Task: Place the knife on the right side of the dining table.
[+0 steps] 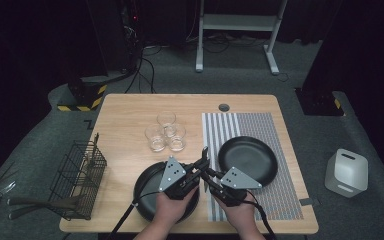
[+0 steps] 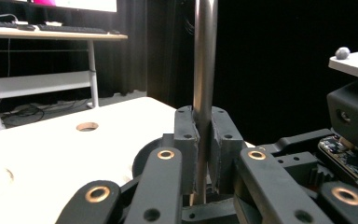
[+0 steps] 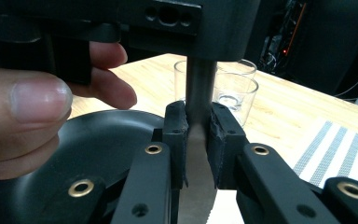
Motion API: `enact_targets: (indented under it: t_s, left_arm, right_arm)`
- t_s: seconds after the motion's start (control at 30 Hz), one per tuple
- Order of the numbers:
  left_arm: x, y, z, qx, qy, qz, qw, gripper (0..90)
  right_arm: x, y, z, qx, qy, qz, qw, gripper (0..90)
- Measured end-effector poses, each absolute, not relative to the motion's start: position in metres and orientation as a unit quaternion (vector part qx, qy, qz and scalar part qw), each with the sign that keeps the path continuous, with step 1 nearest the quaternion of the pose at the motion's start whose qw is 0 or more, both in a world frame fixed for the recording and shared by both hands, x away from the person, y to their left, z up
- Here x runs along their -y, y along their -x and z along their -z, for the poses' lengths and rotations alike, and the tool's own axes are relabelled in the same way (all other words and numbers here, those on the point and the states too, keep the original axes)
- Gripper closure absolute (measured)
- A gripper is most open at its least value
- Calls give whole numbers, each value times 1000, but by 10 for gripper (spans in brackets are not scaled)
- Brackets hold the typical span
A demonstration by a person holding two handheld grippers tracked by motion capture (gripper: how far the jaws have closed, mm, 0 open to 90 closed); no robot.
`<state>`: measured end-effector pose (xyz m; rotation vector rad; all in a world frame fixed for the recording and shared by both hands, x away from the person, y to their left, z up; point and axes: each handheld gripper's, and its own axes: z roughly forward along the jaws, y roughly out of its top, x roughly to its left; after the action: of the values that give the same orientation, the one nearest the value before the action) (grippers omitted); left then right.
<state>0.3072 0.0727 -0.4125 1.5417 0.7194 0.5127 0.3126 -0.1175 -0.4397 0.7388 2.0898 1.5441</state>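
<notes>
Both grippers hold one steel table knife (image 1: 204, 156) near the table's front middle. In the high view my left gripper (image 1: 200, 168) and right gripper (image 1: 207, 176) meet tip to tip. My left gripper (image 2: 204, 116) is shut on the knife's round handle (image 2: 205, 56), which stands upright between its pads. My right gripper (image 3: 198, 112) is shut lower down, where the handle (image 3: 200, 79) meets the serrated blade (image 3: 196, 191). The left gripper's body and a person's fingers (image 3: 37, 107) sit just above it.
One black plate (image 1: 144, 192) lies under the left hand and shows again as the plate (image 3: 88, 144) below the knife. A second black plate (image 1: 247, 159) rests on a striped mat (image 1: 275, 130). Three glasses (image 1: 166, 134) stand mid-table. A wire basket (image 1: 77, 180) with utensils sits at the left edge.
</notes>
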Motion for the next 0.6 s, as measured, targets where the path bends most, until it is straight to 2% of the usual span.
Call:
enact_targets:
  t_s: [0.6]
  left_arm:
    - [-78, -320, 413, -330, -659, -227, 636, 834]
  right_arm:
    - [133, -314, 431, -741, -274, -576, 210, 655]
